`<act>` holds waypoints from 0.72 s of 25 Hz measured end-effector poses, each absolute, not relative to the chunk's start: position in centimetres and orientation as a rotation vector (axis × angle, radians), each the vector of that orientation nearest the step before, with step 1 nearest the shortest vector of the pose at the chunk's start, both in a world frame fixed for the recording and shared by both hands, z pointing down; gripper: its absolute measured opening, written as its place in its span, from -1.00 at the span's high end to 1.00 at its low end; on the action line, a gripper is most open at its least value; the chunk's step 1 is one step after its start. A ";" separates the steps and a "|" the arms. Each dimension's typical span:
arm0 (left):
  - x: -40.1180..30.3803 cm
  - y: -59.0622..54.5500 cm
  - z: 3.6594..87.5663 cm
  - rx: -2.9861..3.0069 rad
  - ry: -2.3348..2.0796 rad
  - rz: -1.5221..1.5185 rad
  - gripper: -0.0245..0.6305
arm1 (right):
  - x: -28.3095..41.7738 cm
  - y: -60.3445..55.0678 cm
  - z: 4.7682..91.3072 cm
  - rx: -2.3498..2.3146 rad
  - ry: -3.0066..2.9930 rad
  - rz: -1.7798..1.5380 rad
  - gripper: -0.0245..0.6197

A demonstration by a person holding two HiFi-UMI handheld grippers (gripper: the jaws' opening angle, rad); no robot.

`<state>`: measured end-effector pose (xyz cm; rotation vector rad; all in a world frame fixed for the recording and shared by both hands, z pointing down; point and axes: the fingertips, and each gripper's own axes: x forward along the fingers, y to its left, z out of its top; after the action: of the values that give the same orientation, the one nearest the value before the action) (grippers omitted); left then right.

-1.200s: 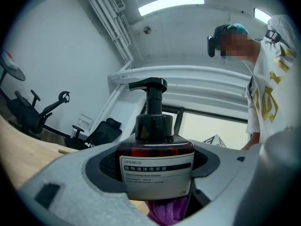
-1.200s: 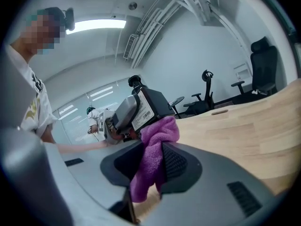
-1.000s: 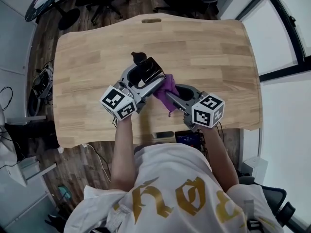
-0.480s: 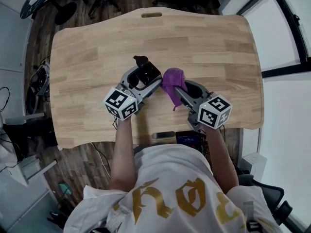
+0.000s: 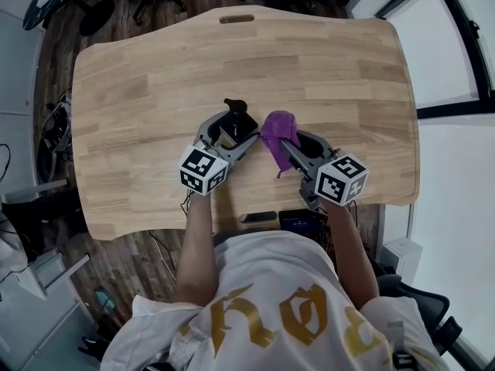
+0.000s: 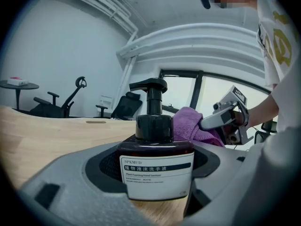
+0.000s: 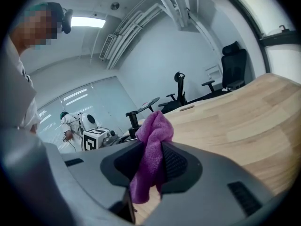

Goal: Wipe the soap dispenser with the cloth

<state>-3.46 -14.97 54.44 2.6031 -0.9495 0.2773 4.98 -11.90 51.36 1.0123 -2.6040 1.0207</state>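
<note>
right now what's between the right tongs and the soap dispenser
Only the purple cloth, clamped in the right tongs, beside the soap dispenser; left gripper view shows it.

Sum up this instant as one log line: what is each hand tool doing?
left gripper: shut on soap dispenser, upright | right gripper: shut on purple cloth | cloth beside dispenser, contact unclear

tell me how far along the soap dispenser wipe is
Done: the left gripper is clamped on the soap dispenser, and the right gripper pinches the purple cloth. In hand: the cloth sits right beside the dispenser's pump neck; contact can't be confirmed. Left: wiping the bottle's body.
</note>
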 end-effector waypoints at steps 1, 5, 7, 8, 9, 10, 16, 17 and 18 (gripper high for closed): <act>-3.3 -15.0 54.9 2.603 -0.945 0.302 -0.17 | 5.1 -11.9 51.6 1.015 -2.597 1.027 0.57; -2.9 -15.2 56.7 2.593 -0.943 0.374 -0.17 | 5.5 -12.3 52.5 1.027 -2.573 1.048 0.57; -2.9 -15.6 57.5 2.588 -0.968 0.409 -0.17 | 5.6 -12.5 52.8 1.027 -2.568 1.058 0.57; -3.0 -15.8 57.7 2.581 -0.992 0.421 -0.17 | 5.7 -12.6 52.9 1.028 -2.564 1.062 0.57; -3.1 -16.1 58.0 2.570 -1.019 0.430 -0.17 | 5.8 -12.7 53.1 1.030 -2.560 1.066 0.57; -3.2 -16.4 58.4 2.555 -1.043 0.439 -0.17 | 5.9 -12.8 53.2 1.032 -2.557 1.069 0.57; -3.9 -17.6 60.6 2.478 -1.155 0.540 -0.17 | 5.9 -13.4 53.8 1.032 -2.550 1.084 0.57; -4.0 -17.8 60.9 2.470 -1.169 0.551 -0.17 | 5.9 -13.6 53.9 1.031 -2.551 1.083 0.57; -4.0 -17.9 61.3 2.463 -1.178 0.563 -0.17 | 5.9 -13.7 53.9 1.031 -2.551 1.083 0.57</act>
<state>-3.99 -17.91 61.27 2.4634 -1.1785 0.5635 5.88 -13.65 53.91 1.0311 -2.5508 1.0829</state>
